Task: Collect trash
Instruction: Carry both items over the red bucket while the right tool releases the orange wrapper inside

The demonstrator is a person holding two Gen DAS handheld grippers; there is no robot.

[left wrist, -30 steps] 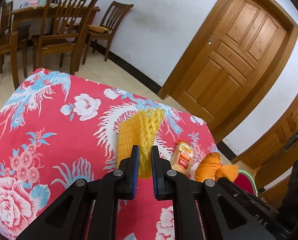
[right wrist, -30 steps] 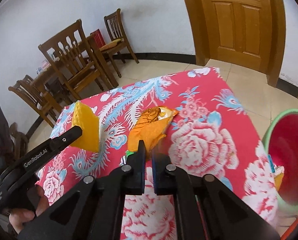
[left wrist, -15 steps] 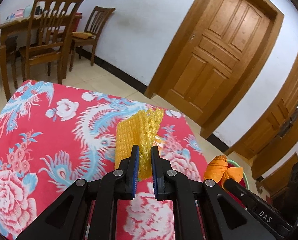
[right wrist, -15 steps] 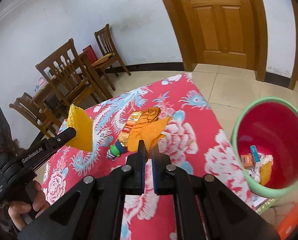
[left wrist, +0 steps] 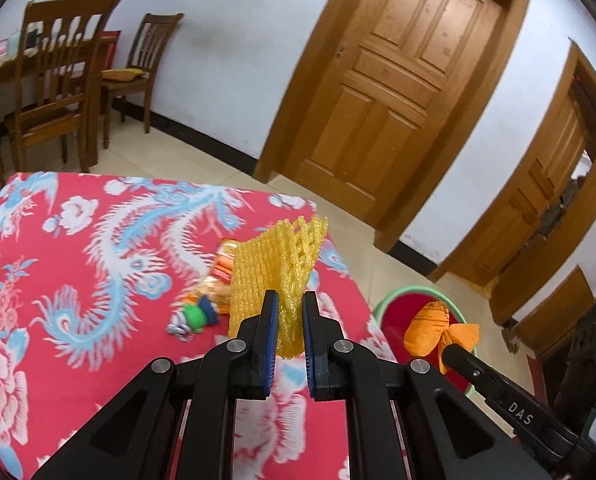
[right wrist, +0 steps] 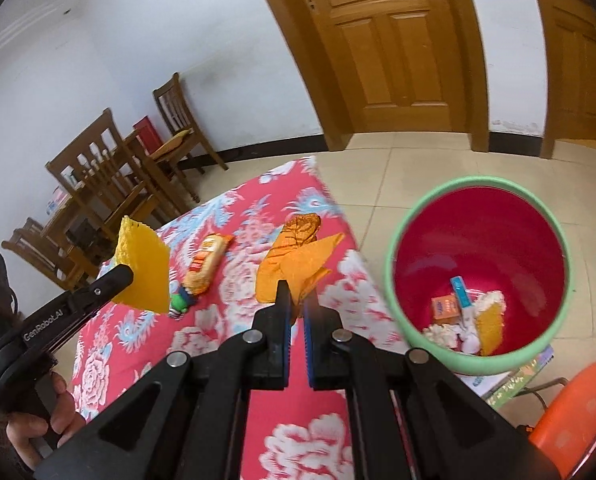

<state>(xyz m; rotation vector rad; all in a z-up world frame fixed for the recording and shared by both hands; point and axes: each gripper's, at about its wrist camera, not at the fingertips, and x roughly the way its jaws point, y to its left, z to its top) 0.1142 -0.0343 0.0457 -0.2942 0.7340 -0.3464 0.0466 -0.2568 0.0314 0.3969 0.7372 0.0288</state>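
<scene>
My left gripper (left wrist: 286, 312) is shut on a yellow foam fruit net (left wrist: 282, 256) and holds it above the red flowered tablecloth (left wrist: 78, 280). The net also shows in the right wrist view (right wrist: 144, 264). My right gripper (right wrist: 296, 300) is shut on an orange wrapper (right wrist: 294, 256), held over the table's right edge; the wrapper also shows in the left wrist view (left wrist: 430, 326). A red bin with a green rim (right wrist: 478, 264) stands on the floor right of the table, with several scraps inside. An orange snack packet (right wrist: 206, 264) and a small green-and-blue crumpled wrapper (right wrist: 182, 300) lie on the cloth.
Wooden chairs (left wrist: 58, 80) and a dining table stand at the back left. Wooden doors (left wrist: 398, 80) are behind the table. An orange plastic stool (right wrist: 570, 408) sits at the lower right beside the bin, with a printed paper (right wrist: 510, 380) under the bin.
Both grippers have swung right toward the bin with their loads. The bin is now larger and closer in the right wrist view, and has come into the left wrist view.
</scene>
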